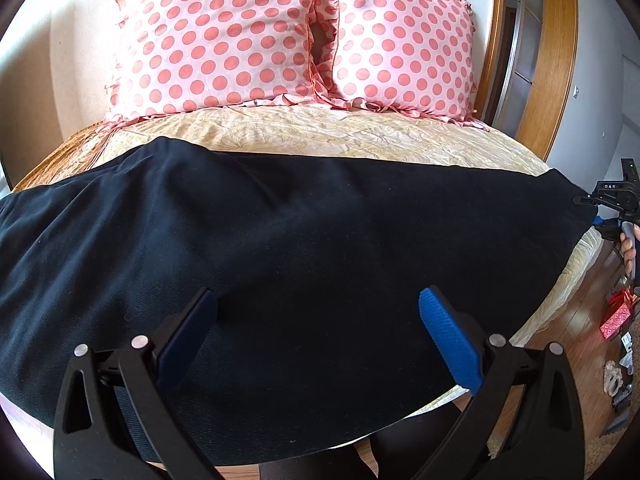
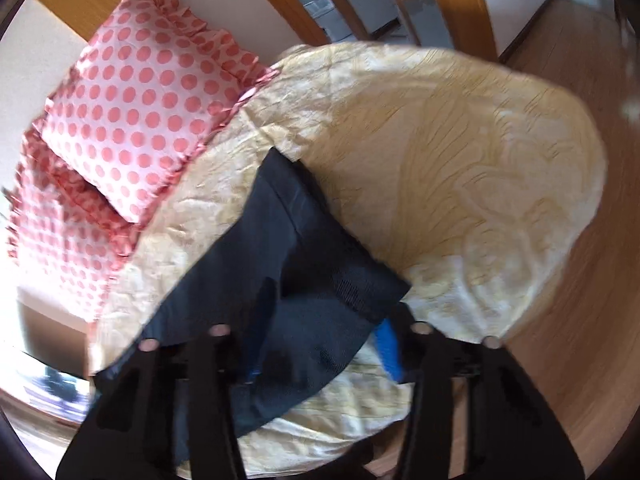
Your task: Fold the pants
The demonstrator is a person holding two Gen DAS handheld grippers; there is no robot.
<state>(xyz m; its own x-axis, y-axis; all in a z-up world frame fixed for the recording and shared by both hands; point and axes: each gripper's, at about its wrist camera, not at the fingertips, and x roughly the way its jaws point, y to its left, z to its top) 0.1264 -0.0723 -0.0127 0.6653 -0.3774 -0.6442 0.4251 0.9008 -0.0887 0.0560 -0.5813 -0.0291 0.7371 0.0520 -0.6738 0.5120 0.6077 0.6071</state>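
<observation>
From the left wrist camera, the black pants [image 1: 280, 232] lie spread flat across the bed [image 1: 320, 132], their long axis running side to side across the picture, parallel to the near edge of the bed. Two spotted pillows [image 1: 224, 36] stand well behind them at the head. The left tongs [image 1: 318, 320] hover over the near edge of the cloth with their blue pads wide apart — nothing is between them and nothing is pressed. They sit about midway along the pants' length. At the far right edge of this view the other tool [image 1: 616, 200] shows small, right at the right-hand end of the pants, with a hand [image 1: 630, 244] on its grip.

From the right wrist camera, blurred by motion, that end of the pants [image 2: 304, 264] reaches in between the right tongs [image 2: 320, 356]. The cloth drapes over the left finger and a corner of it lies toward the blue pad [image 2: 388, 352] on the right. A gap seems to remain beside that pad, so I cannot tell whether the jaws already pinch the cloth or merely stand around it.

My judgement: the right hand is the one placed at an end, so the fold along the long axis — right end carried toward the left end — would fall to it, with the left tongs at the middle as the crease line.
</observation>
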